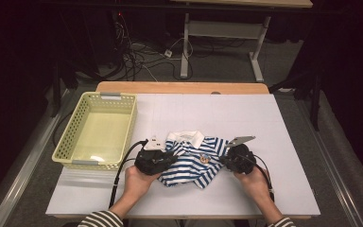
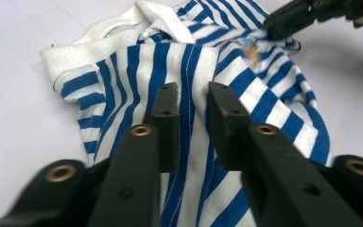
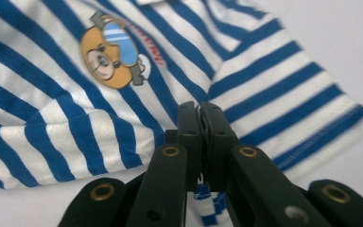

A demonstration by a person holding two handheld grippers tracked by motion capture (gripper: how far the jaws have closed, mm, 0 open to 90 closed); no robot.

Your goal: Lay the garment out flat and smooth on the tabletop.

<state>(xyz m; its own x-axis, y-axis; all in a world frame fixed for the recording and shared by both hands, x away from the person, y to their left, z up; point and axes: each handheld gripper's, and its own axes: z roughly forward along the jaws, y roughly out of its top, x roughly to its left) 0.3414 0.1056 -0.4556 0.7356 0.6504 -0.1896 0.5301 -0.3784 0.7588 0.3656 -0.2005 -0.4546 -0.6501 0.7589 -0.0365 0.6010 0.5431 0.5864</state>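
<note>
A small blue-and-white striped shirt [image 1: 194, 161] with a white collar lies crumpled on the white table top [image 1: 246, 118]. In the left gripper view my left gripper [image 2: 192, 94] is at the shirt's [image 2: 123, 71] left side. Its jaws stand a narrow gap apart, astride a seam, and the cloth between them looks unpinched. My right gripper [image 3: 201, 106] is shut on a fold of the shirt [image 3: 42, 94] at its right side, just below a bear patch [image 3: 116, 52]. From above, the left gripper [image 1: 171, 159] and right gripper [image 1: 223, 161] flank the shirt.
A pale yellow plastic basket [image 1: 75, 137] stands at the table's left, beside the left hand. Bare white surface stretches behind and to the right of the shirt. Cables trail from both grippers toward the front edge. The right gripper [image 2: 272, 23] also appears far off in the left gripper view.
</note>
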